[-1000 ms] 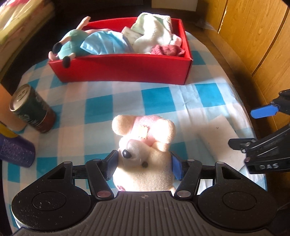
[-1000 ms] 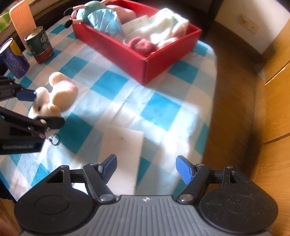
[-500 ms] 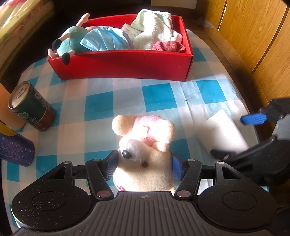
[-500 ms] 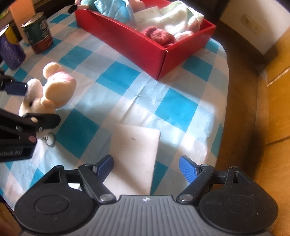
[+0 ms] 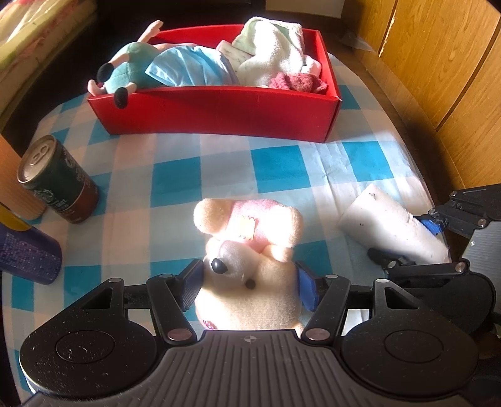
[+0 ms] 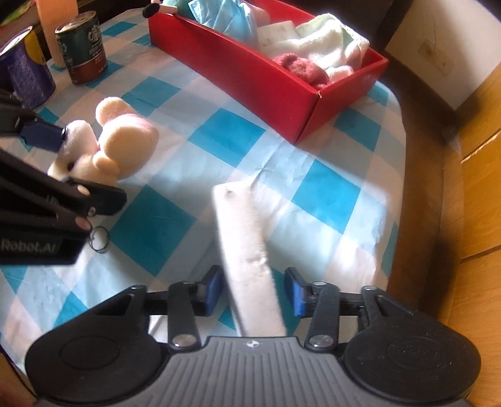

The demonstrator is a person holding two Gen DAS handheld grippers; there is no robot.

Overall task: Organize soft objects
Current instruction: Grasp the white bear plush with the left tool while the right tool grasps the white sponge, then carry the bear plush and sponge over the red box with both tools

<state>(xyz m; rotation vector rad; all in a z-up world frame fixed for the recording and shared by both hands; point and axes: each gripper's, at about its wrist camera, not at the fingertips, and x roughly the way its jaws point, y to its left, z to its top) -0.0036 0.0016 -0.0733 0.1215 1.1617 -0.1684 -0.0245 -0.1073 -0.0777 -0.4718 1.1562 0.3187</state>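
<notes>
Left gripper (image 5: 249, 286) is clamped on a cream plush dog (image 5: 250, 250), both blue pads pressed into its sides at the head; the dog's pink-and-cream body lies on the checked tablecloth (image 5: 281, 169) in front of the gripper.

Right gripper (image 6: 253, 292) has a white sponge block (image 6: 247, 250) between its blue pads. Its jaws have just been closing. In the right wrist view small gaps show on both sides of the block, but that picture is blurred, so contact there is unclear. In the left wrist view the sponge (image 5: 391, 228) is tilted up off the cloth with the right gripper's fingers (image 5: 433, 224) against it, so it looks gripped, probably.

Red box (image 5: 219, 106) sits at the far end of the table. It holds a teal plush toy (image 5: 125, 72) hanging over the left rim, a light blue cloth (image 5: 188, 67), a white towel (image 5: 275, 53) and a dark pink knit item (image 5: 297, 82) at the right end.

On the left side of the table: a green drink can (image 5: 56, 181) standing upright, a purple can (image 5: 25, 250) just in front of it, and an orange upright thing (image 6: 56, 28) behind them, mostly cut off. A small wire ring (image 6: 99, 238) hangs below the left gripper in the right wrist view. Wooden cabinet doors (image 5: 438, 62) are at the right edge.
</notes>
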